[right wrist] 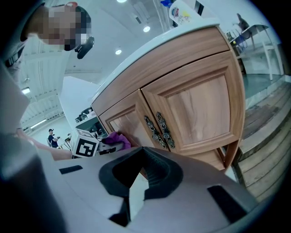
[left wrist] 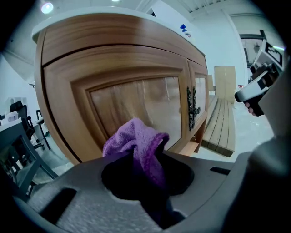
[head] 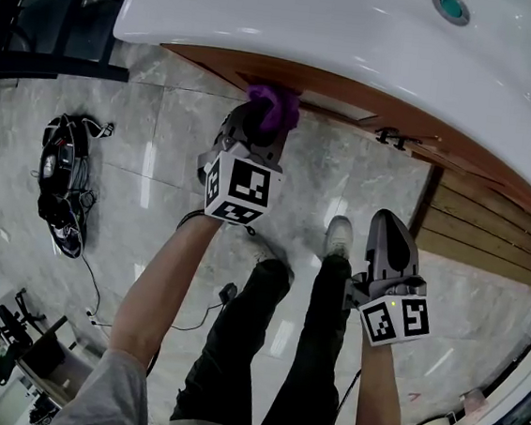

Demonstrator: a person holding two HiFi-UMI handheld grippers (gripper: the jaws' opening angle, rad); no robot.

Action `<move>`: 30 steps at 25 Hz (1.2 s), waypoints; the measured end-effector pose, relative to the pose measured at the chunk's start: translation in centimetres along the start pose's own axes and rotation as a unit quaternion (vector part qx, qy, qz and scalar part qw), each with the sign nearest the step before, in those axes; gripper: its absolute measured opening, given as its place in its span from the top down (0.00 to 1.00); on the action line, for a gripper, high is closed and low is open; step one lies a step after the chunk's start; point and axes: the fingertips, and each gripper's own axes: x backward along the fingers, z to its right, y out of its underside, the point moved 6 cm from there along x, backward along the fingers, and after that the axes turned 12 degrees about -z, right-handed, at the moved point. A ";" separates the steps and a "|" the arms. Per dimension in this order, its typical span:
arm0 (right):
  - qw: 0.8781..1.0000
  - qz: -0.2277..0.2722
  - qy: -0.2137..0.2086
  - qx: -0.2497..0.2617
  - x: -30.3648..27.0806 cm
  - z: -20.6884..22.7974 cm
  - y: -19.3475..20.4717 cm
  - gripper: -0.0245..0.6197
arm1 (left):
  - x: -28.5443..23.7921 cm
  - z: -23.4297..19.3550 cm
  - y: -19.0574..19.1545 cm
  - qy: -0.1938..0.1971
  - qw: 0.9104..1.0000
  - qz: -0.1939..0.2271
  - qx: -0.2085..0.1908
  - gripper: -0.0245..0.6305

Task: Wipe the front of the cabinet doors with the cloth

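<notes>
Below the white counter (head: 314, 23), in the head view, the left gripper (head: 256, 126) clamps the purple cloth (head: 275, 107). The cloth sits at its 12 o'clock, against or just off the cabinet (head: 224, 64). The right gripper (head: 391, 231), at 4 o'clock, hangs closed.

Left gripper view: the jaws pinch a bunch of cloth before the left door (left wrist: 132, 104); I cannot confirm contact. The handles (left wrist: 193, 109) stand at 3 o'clock. A sweep that way may snag the cloth and tug it loose. If it folds back, bare jaw tips could scratch the wood.

Right gripper view: the jaws are together with nothing between them. The right door (right wrist: 200, 109) and its neighbour are shut, so the cabinet's contents are hidden.
</notes>
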 end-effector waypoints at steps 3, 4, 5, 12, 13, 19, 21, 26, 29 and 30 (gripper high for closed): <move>1.000 0.002 0.002 -0.003 0.4 0.8 0.0 0.95 | -0.2 0.6 -0.3 0.001 1.000 0.000 0.000 0.85; 1.000 0.003 0.003 -0.004 0.5 1.0 0.0 0.95 | -0.3 0.7 -0.3 0.002 1.000 -0.001 0.000 0.85; 1.000 0.003 0.003 -0.005 0.6 1.1 0.0 0.95 | -0.3 0.8 -0.4 0.002 1.000 -0.001 0.000 0.85; 1.000 0.000 0.003 -0.008 1.2 2.0 0.3 0.95 | -0.6 2.3 -1.3 0.010 1.000 0.000 -0.011 0.85; 1.000 0.000 0.003 -0.008 1.2 2.2 0.2 0.95 | -0.7 2.6 -1.4 0.011 1.000 0.001 -0.018 0.85; 1.000 0.001 0.005 -0.010 1.8 3.1 0.1 0.95 | -0.8 4.2 -2.6 0.018 0.999 0.008 -0.029 0.85; 1.000 0.002 0.005 -0.011 2.1 3.5 0.1 0.95 | -0.9 4.7 -2.9 0.020 0.999 0.009 -0.031 0.85; 1.000 0.003 0.004 -0.014 2.7 4.4 0.1 0.95 | -1.3 5.8 -3.6 0.024 0.999 0.008 -0.034 0.85; 1.000 0.003 0.004 -0.018 3.1 5.0 0.2 0.95 | -1.4 6.3 -3.9 0.025 0.999 0.006 -0.030 0.85; 1.000 0.003 0.004 -0.018 3.3 5.2 0.2 0.95 | -1.5 6.4 -4.0 0.025 0.999 0.005 -0.028 0.85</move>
